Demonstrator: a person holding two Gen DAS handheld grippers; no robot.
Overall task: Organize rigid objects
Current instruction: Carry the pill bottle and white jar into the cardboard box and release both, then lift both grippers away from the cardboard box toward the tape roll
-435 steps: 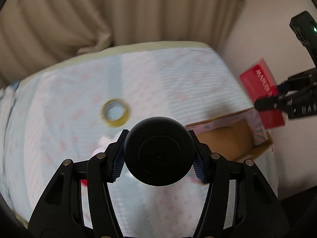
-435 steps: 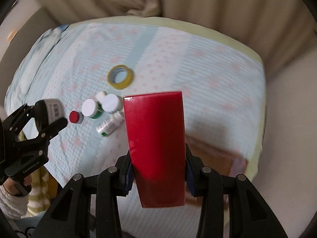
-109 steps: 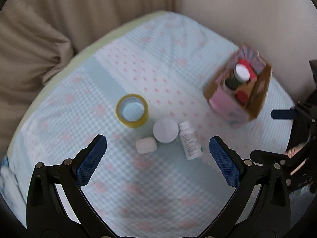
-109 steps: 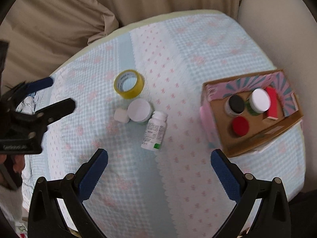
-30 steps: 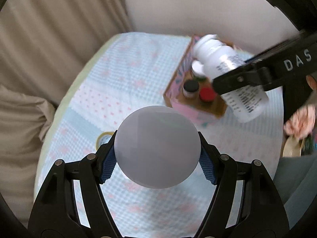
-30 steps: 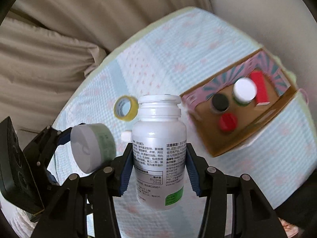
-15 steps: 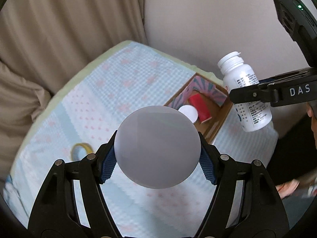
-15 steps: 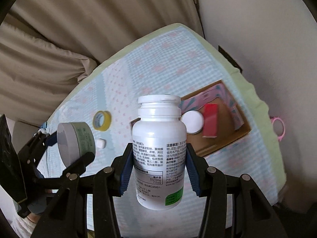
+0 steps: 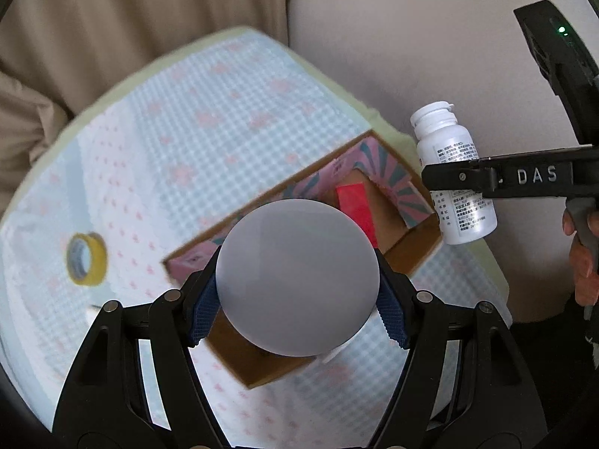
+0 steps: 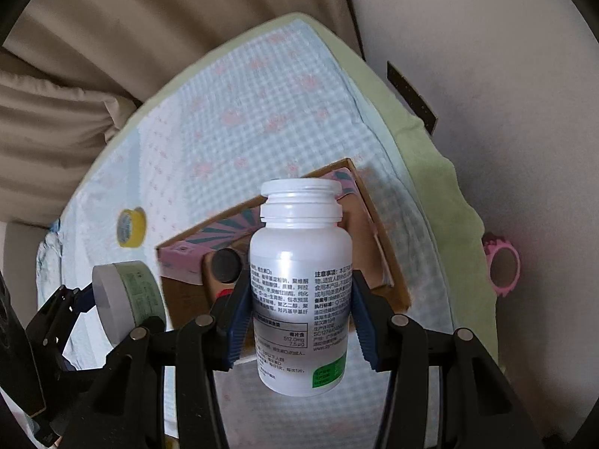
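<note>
My left gripper is shut on a round white-lidded jar, held above the cardboard box with pink patterned flaps. The jar's green label shows in the right wrist view. My right gripper is shut on a white pill bottle, upright, above the same box; it also shows in the left wrist view. Inside the box I see a red box and a black lid; the rest is hidden.
A yellow tape roll lies on the light blue checked cloth, left of the box. A small white object lies near it. Beige curtains hang behind; a wall stands right. A pink ring sits past the table edge.
Both grippers have moved closer over the box, which now sits larger and directly below the jar and the bottle. Both still hold their objects.
</note>
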